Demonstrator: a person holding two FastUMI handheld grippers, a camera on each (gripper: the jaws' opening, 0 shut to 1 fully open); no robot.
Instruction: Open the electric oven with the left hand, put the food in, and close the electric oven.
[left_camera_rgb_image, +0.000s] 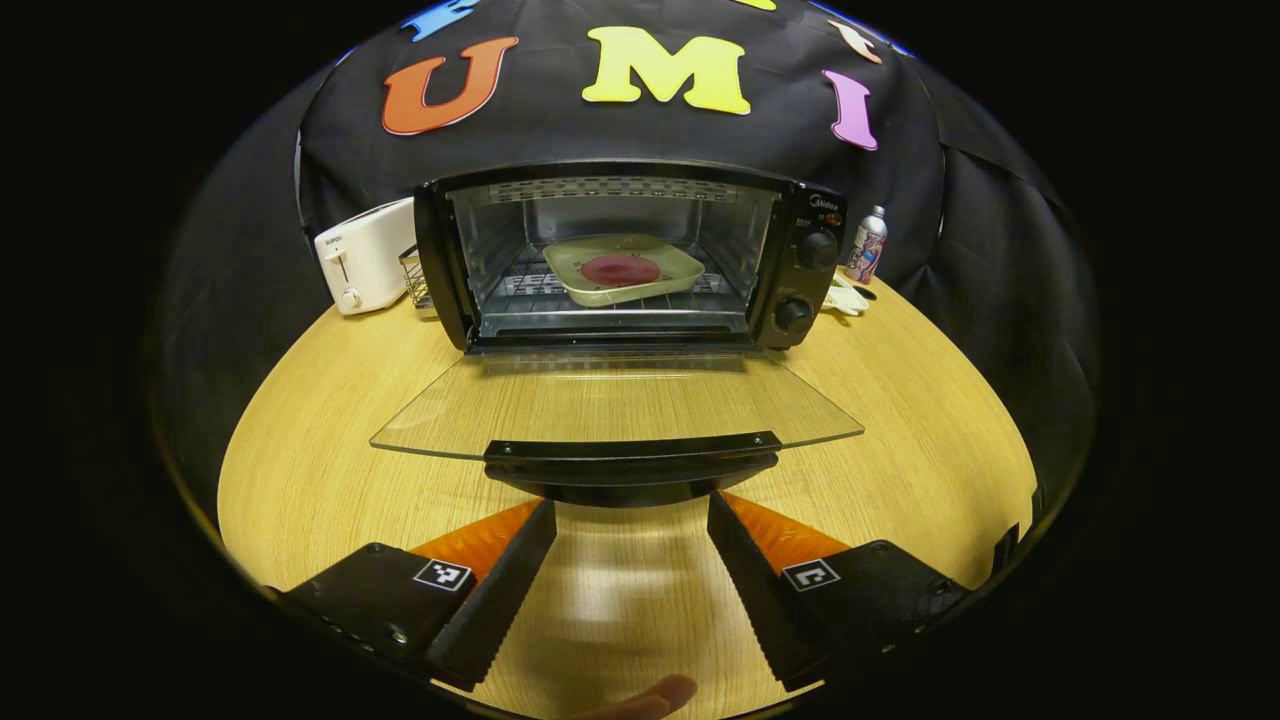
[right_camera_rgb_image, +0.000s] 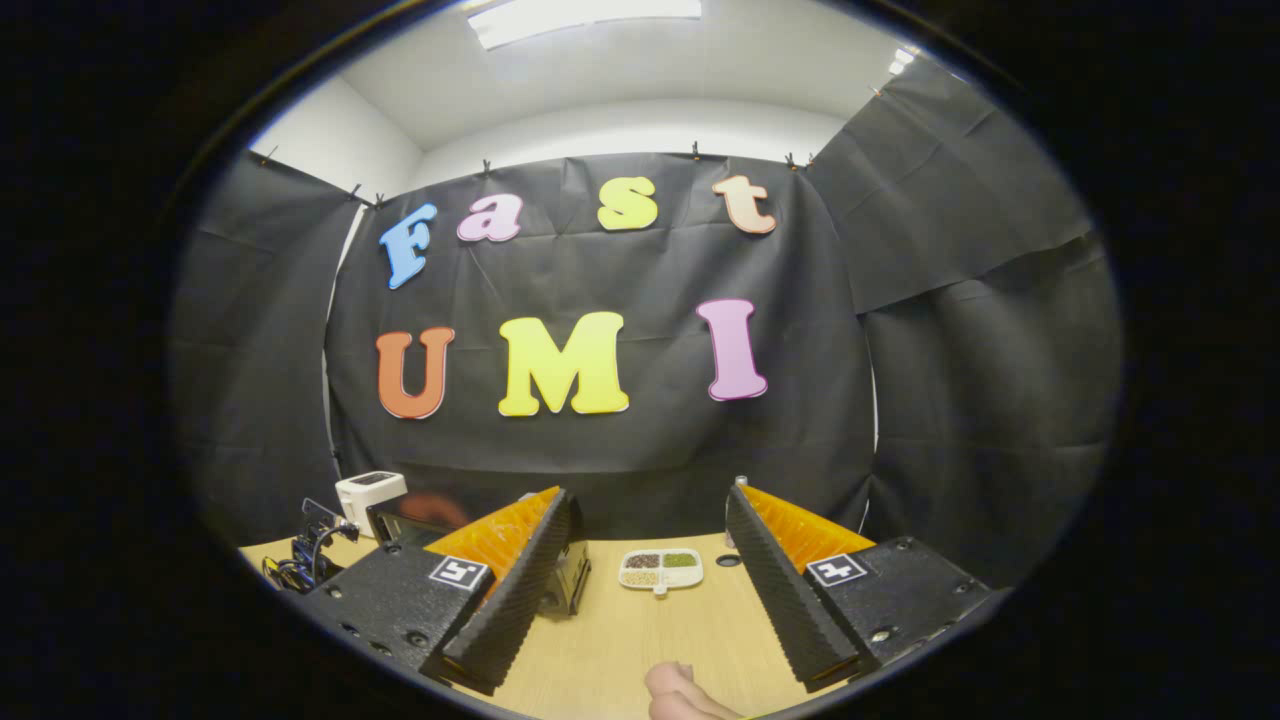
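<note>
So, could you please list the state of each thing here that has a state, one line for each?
Oven: open, tray inside.
Door: folded down flat, handle toward the left gripper.
Tray: on the rack, holding a red round food.
Toaster: upright, left of the oven.
Bottle: upright, right of the oven.
Left gripper: jaws open, empty, just before the handle.
Right gripper: jaws open, empty.
Divided dish: on the table, filled.

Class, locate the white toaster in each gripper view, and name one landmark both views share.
Left gripper view: white toaster, upper left, on the table beside the open oven's left side.
Right gripper view: small, lower left, at the table's far edge.
Shared landmark: the oven, immediately right of the toaster in both.
</note>
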